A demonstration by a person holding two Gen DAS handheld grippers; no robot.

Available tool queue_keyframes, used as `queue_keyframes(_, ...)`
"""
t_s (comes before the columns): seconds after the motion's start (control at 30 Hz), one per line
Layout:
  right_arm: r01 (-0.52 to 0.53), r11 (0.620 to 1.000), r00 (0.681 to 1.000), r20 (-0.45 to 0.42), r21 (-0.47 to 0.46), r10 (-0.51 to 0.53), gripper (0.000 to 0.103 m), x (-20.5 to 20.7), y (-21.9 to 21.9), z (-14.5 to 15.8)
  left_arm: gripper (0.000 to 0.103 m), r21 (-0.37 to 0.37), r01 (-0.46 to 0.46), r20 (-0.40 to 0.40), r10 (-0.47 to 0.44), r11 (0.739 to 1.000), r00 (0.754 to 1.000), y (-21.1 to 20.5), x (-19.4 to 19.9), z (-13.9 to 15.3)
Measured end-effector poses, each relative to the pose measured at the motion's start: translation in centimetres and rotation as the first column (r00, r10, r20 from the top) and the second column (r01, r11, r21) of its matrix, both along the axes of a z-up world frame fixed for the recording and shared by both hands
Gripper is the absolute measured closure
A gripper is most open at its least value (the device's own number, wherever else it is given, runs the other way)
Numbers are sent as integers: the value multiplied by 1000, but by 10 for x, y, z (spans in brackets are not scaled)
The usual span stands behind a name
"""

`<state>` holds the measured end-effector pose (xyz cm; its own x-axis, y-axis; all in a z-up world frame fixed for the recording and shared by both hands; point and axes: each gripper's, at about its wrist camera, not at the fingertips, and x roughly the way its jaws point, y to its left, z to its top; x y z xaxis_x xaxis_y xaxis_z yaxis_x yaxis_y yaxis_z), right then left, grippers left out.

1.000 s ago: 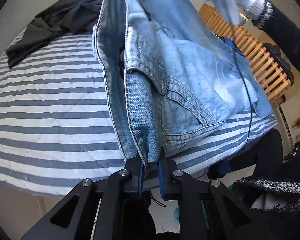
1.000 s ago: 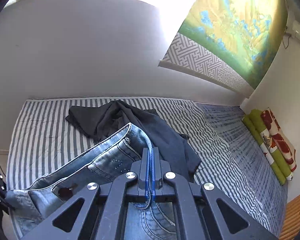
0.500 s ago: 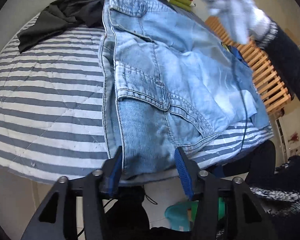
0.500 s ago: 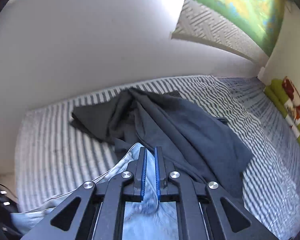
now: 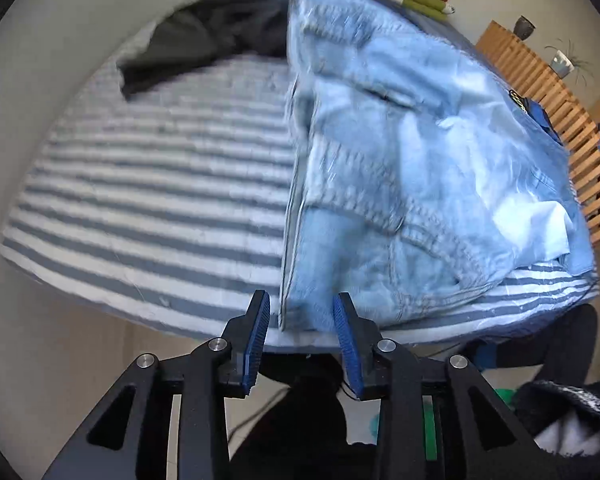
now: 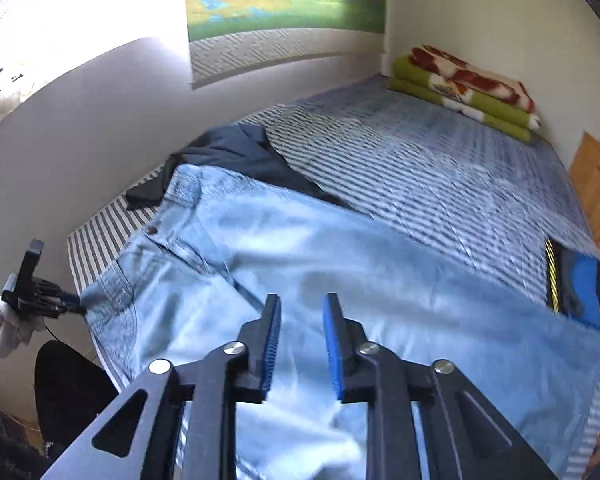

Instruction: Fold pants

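Light blue jeans (image 5: pixel 400 152) lie spread on the striped bed (image 5: pixel 148 184), waistband toward the near edge. My left gripper (image 5: pixel 302 320) stands open at the bed's edge, with the jeans' near corner lying loosely between its blue pads (image 5: pixel 260 328). In the right wrist view the jeans (image 6: pixel 300 248) stretch across the bed under my right gripper (image 6: pixel 302 308), which hovers open above the cloth and holds nothing. The left gripper (image 6: pixel 74 308) shows at the far left by the waistband corner.
A dark garment (image 6: pixel 236 152) lies crumpled behind the jeans, near the wall. A folded green and red blanket (image 6: pixel 460 88) sits at the bed's far end. A wooden slatted frame (image 5: pixel 560 120) runs along the right side. A blue and yellow item (image 6: pixel 576 292) rests beside the jeans.
Both grippers have opened and let go of the jeans, which dropped from hanging to lying flat on the bed. The right gripper has pulled back and swung to the right.
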<state>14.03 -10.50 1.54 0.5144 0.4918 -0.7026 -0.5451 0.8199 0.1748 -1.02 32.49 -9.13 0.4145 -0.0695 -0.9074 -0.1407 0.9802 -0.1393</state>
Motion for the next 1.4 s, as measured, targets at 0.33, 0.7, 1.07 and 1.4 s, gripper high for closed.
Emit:
queue_keyframes(0.33,567,822,788,-259,-52,-559,70,-98,-246,-120,64,112,434,61,-443,894,895,-195,68,33)
queue_keyframes(0.7,760,632,553,-362,-149,-750,68,-97,-374,-187,63,231,738,-100,-739,634,667,-382,113,-18)
queue_keyframes(1.07,669,716,566,-488,-200,-665,55,-86,-369,-225,48,290,733,-181,-717,615,673,-399,105,-63)
queue_keyframes(1.4,653,713,614,-373,-255,-696,85,-87,-368,-194,95,302,771,-186,-758,561,625,-422,121,-66)
